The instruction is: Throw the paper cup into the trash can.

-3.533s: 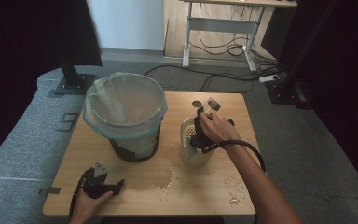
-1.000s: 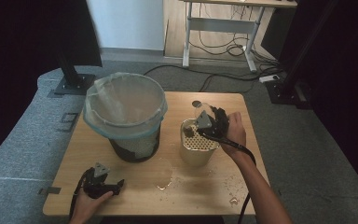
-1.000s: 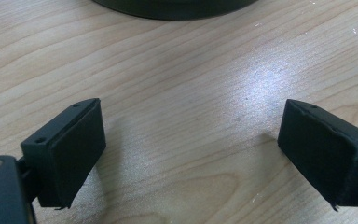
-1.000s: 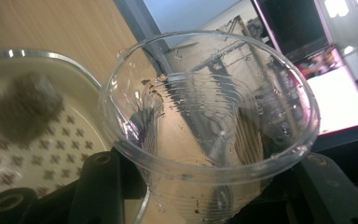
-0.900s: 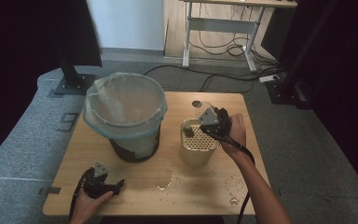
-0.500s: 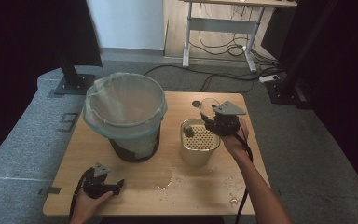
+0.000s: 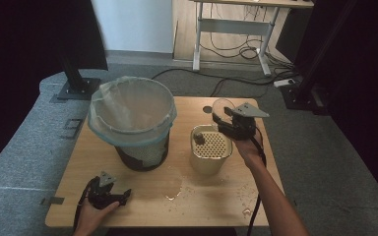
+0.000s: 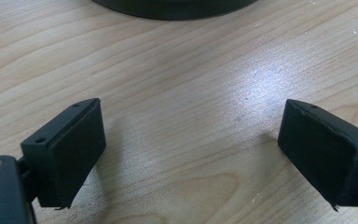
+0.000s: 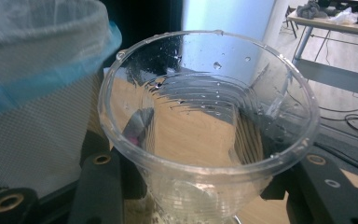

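Observation:
My right gripper (image 7: pixel 225 117) is shut on a clear plastic cup (image 7: pixel 222 105), held in the air just behind a cream container (image 7: pixel 209 160). In the right gripper view the cup (image 9: pixel 205 112) stands mouth up between the black jaws, wet with droplets inside. The container has a perforated strainer top (image 7: pixel 212 143) with a dark lump (image 7: pixel 198 139) at its left edge. My left gripper (image 7: pixel 115 192) rests on the table's front left. Its jaws stand wide open over bare wood in the left gripper view (image 8: pixel 191 144).
A mesh waste bin (image 7: pixel 133 118) lined with a pale plastic bag stands left of the container, and shows as a bin (image 9: pixel 32 84) beside the cup. Water puddles (image 7: pixel 172 184) lie on the wooden table (image 7: pixel 78 157), with drops near the front right. Desk legs and cables lie beyond.
The right gripper has lifted and drawn back to the right from over the strainer, and the cup has turned from tipped to mouth up. The left gripper has stayed put.

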`<state>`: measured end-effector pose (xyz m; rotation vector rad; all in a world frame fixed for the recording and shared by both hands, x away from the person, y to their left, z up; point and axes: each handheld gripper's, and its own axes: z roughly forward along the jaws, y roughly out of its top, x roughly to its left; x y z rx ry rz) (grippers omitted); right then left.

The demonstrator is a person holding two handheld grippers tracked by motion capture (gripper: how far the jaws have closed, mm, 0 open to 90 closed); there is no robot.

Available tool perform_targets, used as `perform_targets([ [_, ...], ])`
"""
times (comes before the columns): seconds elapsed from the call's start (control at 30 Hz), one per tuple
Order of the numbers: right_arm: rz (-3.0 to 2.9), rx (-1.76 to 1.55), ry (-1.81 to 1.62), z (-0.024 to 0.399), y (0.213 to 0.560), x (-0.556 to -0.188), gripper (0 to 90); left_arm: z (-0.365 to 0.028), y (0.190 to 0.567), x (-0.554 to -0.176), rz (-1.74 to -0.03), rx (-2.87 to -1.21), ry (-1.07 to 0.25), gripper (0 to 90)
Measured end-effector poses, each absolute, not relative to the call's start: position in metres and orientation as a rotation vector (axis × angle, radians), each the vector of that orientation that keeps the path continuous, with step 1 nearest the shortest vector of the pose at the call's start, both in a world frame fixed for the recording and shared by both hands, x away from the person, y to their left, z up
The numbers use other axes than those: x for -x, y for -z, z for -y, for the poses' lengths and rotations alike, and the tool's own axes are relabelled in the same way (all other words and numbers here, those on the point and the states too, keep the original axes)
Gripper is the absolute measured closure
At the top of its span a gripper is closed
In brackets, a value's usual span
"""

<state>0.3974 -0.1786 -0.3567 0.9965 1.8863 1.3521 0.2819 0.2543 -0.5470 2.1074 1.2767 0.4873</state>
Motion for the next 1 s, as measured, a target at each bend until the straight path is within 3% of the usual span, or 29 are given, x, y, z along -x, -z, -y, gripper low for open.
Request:
perform_targets([
  [0.57, -1.84, -0.818, -1.579, 0.112, 0.27, -0.395, 47.7, -0.254, 0.547, -0.282, -1.275, -2.107, -0.488, 6.7],
  [1.0, -1.974, -0.745, -1.68, 0.032, 0.251, -0.418, 45.2, -0.254, 0.547, -0.282, -1.275, -2.108, -0.485, 6.7],
])
